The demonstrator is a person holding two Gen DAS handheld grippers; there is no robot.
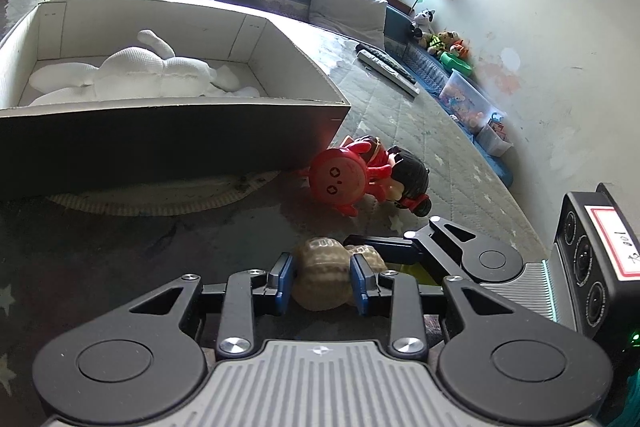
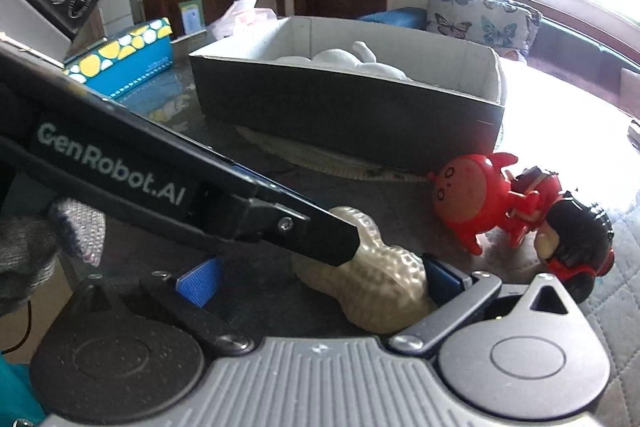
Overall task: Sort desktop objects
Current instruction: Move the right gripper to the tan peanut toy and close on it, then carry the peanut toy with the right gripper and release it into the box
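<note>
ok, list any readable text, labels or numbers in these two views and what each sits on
"GenRobot.AI": white print on the black side of the left tongs, right wrist view.
"100", handwritten, read sideways, with one more mark I can't make out: red-bordered white sticker on the right tongs' camera housing, left wrist view.
Small print on the blue dotted box: too blurred to read.
Nothing else is legible.

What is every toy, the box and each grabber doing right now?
Peanut toy: on the table, squeezed by the left grabber.
Left grabber: shut on the peanut toy.
Right grabber: open, around the peanut toy.
Red doll: lying tipped over beside the box.
Box: open, no lid.
White plush: lying inside the box.
</note>
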